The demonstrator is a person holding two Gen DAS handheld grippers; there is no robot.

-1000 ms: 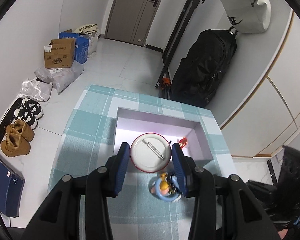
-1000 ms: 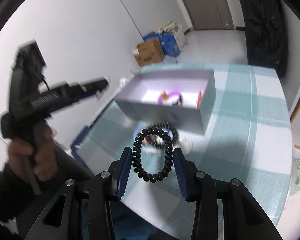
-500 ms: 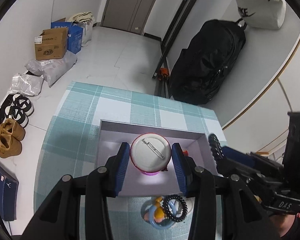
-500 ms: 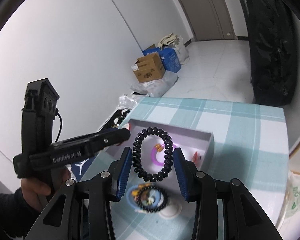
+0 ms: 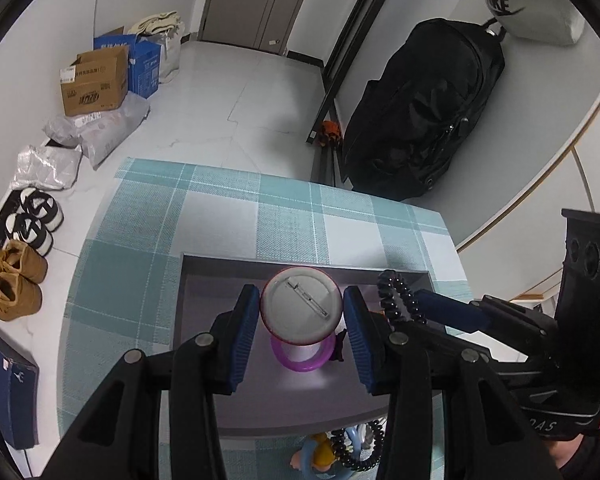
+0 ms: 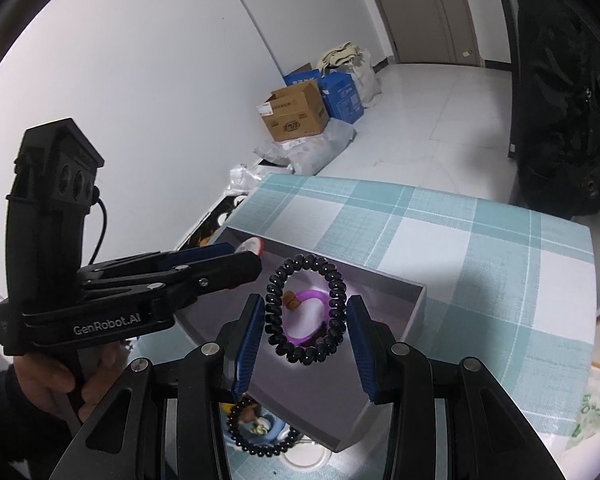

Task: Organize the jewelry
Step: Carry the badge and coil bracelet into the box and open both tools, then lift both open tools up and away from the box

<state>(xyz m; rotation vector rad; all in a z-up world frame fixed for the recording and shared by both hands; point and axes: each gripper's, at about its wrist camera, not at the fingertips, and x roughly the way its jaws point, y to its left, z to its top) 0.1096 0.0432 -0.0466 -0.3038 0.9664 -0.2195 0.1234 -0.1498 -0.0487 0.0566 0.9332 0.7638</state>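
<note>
Over the checked table (image 5: 228,216) and grey box (image 5: 300,268), left jaws clamp a round badge (image 5: 302,307); right jaws clamp a black bead bracelet (image 6: 306,309).

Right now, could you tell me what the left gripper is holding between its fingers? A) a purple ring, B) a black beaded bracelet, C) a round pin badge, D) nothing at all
C: the left gripper is closed on a round pin badge, its pin back facing the camera, above the grey box; the black beaded bracelet is in the right gripper.
</note>
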